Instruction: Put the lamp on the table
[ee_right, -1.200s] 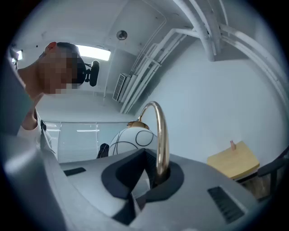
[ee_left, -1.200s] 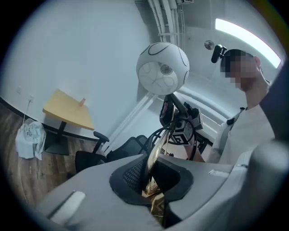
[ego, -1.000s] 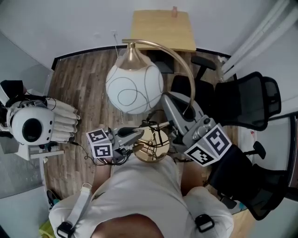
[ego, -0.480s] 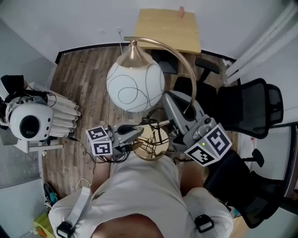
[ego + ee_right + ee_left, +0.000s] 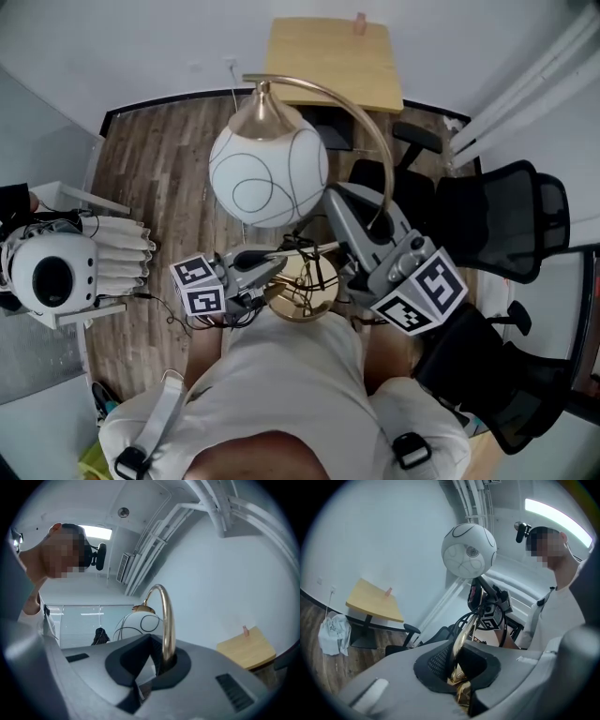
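We see a black office chair (image 5: 502, 211) at the right on the wood floor (image 5: 159, 173), and a white ribbed device (image 5: 66, 272) at the left.

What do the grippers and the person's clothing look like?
The left gripper and right gripper are grey shells with black pads, each bearing a white cube of black square markers. The person wears a pale shirt with buckled shoulder straps.

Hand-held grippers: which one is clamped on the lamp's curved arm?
The right hand-held gripper, shut on the arched gold arm; the left hand-held gripper grips lower, at the round base.
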